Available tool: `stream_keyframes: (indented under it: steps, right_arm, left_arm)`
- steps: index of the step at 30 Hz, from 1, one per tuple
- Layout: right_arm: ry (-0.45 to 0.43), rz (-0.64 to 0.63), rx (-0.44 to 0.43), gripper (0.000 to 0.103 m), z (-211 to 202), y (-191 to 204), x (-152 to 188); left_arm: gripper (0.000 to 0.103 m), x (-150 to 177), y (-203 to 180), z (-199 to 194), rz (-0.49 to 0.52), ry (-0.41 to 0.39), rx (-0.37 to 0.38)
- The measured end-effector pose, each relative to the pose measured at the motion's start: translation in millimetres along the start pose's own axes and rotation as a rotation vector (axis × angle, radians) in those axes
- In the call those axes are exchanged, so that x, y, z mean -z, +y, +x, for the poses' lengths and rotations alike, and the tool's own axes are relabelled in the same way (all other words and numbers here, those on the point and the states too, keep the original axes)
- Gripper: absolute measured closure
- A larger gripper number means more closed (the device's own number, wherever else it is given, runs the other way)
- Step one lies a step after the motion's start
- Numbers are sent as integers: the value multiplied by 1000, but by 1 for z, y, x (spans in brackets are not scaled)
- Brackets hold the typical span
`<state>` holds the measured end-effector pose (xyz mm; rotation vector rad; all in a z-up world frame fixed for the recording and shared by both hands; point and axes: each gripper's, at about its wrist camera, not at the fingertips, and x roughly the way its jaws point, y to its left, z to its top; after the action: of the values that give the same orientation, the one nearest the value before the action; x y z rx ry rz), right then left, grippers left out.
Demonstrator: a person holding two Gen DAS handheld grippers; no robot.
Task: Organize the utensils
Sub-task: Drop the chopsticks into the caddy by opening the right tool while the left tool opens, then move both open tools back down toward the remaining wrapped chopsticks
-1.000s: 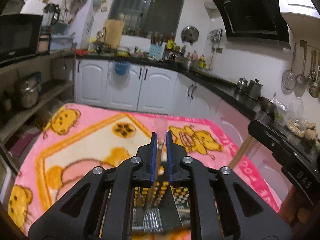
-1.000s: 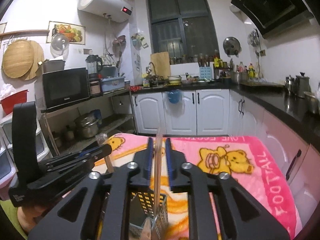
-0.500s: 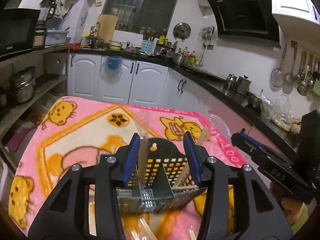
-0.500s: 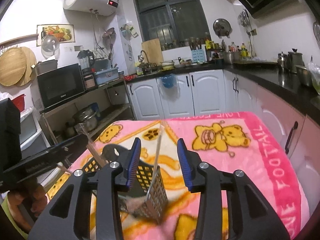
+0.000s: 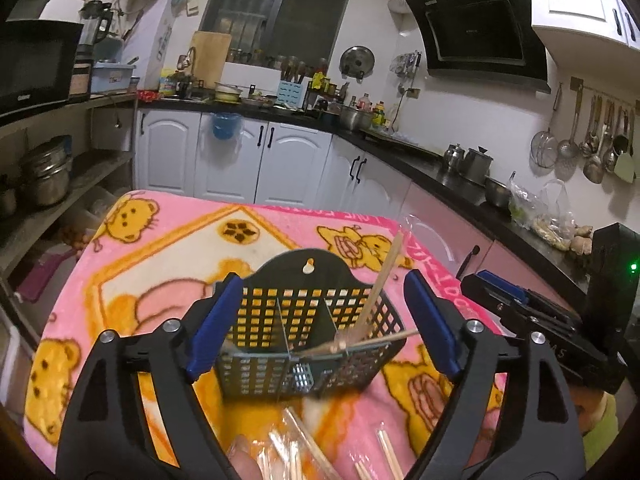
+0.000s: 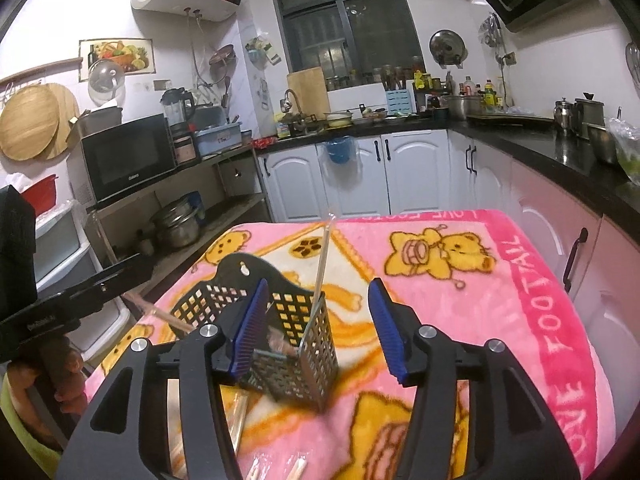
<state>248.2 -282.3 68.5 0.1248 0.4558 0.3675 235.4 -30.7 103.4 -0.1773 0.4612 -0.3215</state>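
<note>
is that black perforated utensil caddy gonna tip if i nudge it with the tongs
Probably yes. The black perforated plastic utensil caddy looks light, mostly holes and thin walls, and it stands on a soft pink fleece blanket. The wooden chopsticks leaning out of one end compartment may pull it that way.

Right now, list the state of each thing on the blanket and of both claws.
left claw: open, holding nothing, either side of the caddy
right claw: open, holding nothing
black mesh caddy: upright on the pink blanket, divided into compartments
wooden chopstick: leaning in the caddy's right compartment
second stick: lying across the caddy's front rim
loose chopsticks: lying flat on the blanket in front of the caddy
</note>
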Motion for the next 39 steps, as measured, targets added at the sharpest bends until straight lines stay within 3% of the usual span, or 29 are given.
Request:
stream_keyframes:
  steps: [6, 24, 39]
  right_arm:
    - [11, -17, -8, 50, -10, 9, 9]
    - [60, -60, -41, 47, -24, 34, 37]
    - [137, -89, -63, 48, -18, 46, 62]
  left_arm:
    - [11, 9, 5, -20, 3, -10, -1]
    - [11, 36, 29, -40, -65, 34, -48]
    - [11, 63, 37, -43, -54, 86, -74]
